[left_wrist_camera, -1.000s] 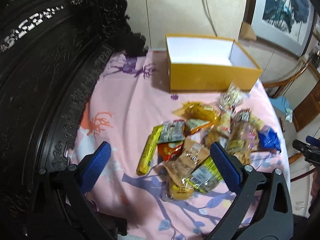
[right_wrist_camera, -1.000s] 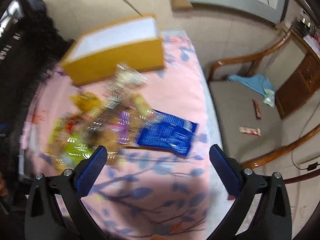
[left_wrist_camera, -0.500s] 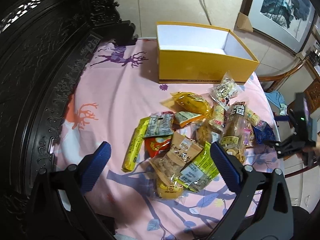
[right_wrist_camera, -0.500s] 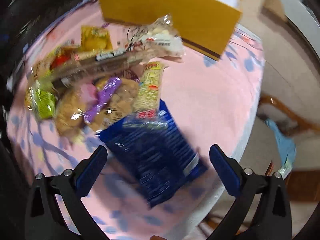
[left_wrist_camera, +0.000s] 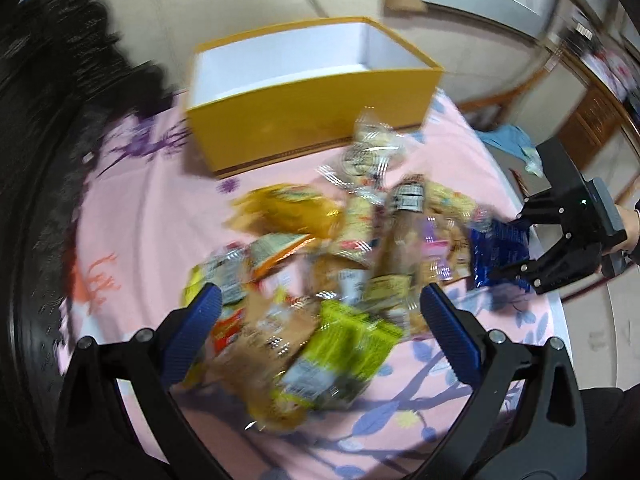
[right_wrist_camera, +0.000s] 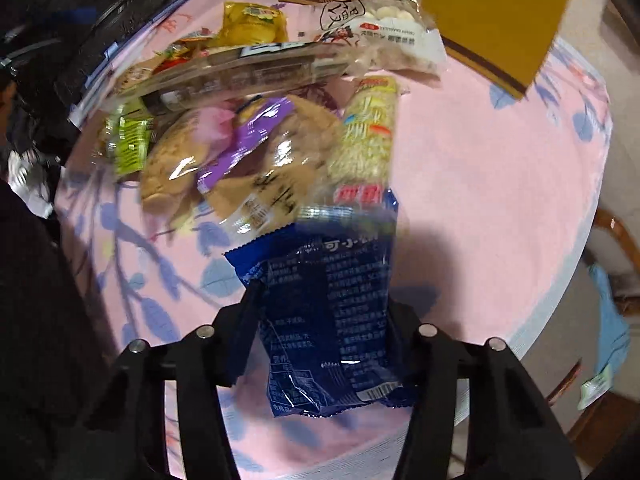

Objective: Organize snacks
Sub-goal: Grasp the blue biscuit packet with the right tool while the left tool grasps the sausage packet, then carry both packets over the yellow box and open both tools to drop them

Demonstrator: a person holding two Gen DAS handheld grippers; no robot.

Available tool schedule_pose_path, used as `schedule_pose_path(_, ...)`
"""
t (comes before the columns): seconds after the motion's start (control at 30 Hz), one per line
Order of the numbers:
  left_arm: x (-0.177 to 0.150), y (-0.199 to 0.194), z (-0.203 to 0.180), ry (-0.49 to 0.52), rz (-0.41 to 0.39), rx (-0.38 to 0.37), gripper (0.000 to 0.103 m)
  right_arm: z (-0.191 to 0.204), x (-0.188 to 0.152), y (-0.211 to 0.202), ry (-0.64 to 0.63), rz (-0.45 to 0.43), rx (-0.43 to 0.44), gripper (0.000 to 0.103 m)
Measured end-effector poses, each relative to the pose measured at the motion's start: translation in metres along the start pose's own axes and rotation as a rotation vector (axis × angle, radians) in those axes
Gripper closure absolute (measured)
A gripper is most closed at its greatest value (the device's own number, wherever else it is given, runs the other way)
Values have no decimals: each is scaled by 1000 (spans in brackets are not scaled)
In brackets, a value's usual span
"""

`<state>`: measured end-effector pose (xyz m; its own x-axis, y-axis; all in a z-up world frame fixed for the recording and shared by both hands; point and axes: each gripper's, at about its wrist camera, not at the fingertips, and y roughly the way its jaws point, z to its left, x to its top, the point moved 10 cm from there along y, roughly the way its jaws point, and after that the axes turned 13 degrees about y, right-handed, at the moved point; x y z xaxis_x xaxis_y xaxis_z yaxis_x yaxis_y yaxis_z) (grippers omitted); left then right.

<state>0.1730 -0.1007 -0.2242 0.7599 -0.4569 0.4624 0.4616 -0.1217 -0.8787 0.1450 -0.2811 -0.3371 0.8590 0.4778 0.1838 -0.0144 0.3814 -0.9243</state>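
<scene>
The right hand-held gripper (right_wrist_camera: 324,312) has its jaws drawn in on the blue packet (right_wrist_camera: 332,320), which lies between its fingers at the near rim of the snack pile (right_wrist_camera: 256,120). Ahead of it and to its left the other packets overlap closely; to its right the pink cloth (right_wrist_camera: 500,184) runs bare to the bench edge. The yellow box (right_wrist_camera: 480,8) stands open beyond the pile, a clear bag of white sweets (right_wrist_camera: 384,36) lying against its front wall.

The left hand-held gripper (left_wrist_camera: 316,312) hangs wide over the near side of the pile, nothing between its blue pads (left_wrist_camera: 448,332). Its view is blurred. The box (left_wrist_camera: 312,116) sits straight ahead past the packets, its white inside showing. Bare cloth lies to the gripper's left, up to the dark carved wood (left_wrist_camera: 36,160) bordering it.
</scene>
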Motion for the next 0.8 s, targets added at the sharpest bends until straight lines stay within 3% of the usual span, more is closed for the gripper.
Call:
schedule_pose_path(0.3,31,67,-50,73,64,-145,2,9,-31,-45,423,-249,223,52)
schedule_pose_path(0.4,38,87,-61,109,92,-149,9,13,-42,-50,500,-294,252,52)
schedule_pose_path(0.43,39,95,-64,114,111,-162,17,13,-43,-51,519,-303,261,52)
schedule_pose_path(0.47,38,100,-67,116,126,-175,31,14,-44,-52,536,-310,270,52)
schedule_pose_path(0.53,36,112,-74,115,159,-220,42,16,-45,-54,568,-326,285,52)
schedule_pose_path(0.6,34,120,-69,90,176,-203,67,20,-43,-56,584,-342,296,52)
schedule_pose_path(0.67,32,123,-63,51,182,-216,73,27,-34,-56,594,-355,313,52)
schedule_pose_path(0.8,27,118,-56,17,167,-241,75,29,-27,-59,599,-372,322,52)
